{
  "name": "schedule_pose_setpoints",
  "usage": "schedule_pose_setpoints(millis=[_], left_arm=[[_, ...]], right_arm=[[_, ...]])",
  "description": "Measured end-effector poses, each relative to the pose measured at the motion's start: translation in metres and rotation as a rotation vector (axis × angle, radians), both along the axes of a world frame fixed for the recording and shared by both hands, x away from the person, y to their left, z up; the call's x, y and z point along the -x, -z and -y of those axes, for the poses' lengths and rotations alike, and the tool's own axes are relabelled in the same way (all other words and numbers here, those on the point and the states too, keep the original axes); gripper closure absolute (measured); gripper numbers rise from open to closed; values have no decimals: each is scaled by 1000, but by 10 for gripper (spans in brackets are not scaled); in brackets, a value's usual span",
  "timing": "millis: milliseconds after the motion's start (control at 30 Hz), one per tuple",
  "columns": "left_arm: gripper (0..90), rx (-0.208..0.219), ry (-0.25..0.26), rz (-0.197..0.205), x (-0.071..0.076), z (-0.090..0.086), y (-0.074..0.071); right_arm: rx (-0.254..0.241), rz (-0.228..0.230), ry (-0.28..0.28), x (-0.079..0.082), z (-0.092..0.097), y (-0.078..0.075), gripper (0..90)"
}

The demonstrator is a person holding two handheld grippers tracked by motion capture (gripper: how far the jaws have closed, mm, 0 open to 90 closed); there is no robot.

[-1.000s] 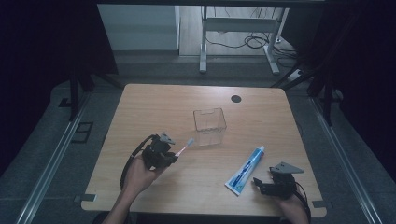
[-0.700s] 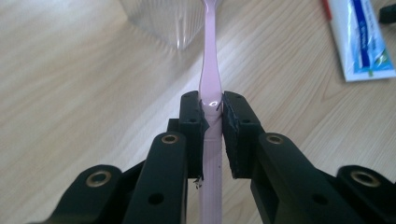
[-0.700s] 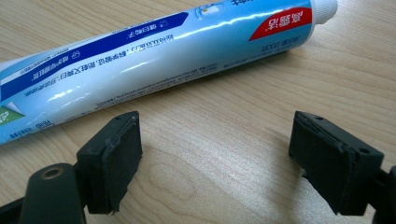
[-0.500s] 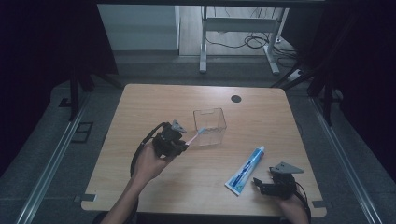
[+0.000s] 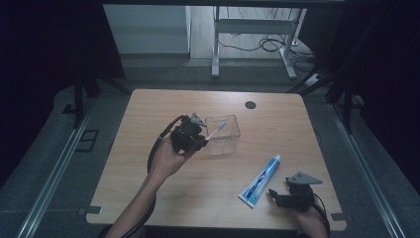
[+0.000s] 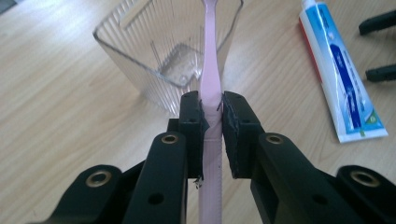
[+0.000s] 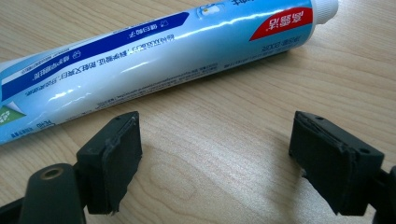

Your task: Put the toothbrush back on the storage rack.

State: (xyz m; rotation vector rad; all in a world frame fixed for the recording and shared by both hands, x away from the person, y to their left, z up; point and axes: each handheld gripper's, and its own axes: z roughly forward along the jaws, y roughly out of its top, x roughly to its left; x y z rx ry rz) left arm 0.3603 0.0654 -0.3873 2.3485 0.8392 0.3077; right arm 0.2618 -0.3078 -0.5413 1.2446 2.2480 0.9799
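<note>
Overhead table [image 5: 148,198]; close claw views

Cut off at the frame edges
The toothbrush [image 6: 211,84] head runs past the top edge in the left gripper view; the toothpaste tube [image 7: 154,51] loses its crimped end at left.

black gripper [image 6: 212,128], brass screws, grey plate [image 5: 303,177]

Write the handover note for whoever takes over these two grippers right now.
Left gripper: shut on the pink toothbrush, its head over the clear cup's open top.
Right gripper: open, low over the table, beside the toothpaste tube, not touching it.
Done: toothbrush picked up and brought to the cup.
Left, probably: release the brush into the cup; the tube lies flat, untouched.
</note>
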Motion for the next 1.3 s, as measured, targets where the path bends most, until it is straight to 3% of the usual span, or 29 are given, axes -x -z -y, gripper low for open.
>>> schedule_pose_setpoints(millis=[467,1300], left_arm=[[788,25,12,35,-24,18,-10],[788,122,1,61,-67,42,-18]], right_arm=[[-1,-2,-5,0,0,0,167],[-1,-1,-10,1,0,0,165]])
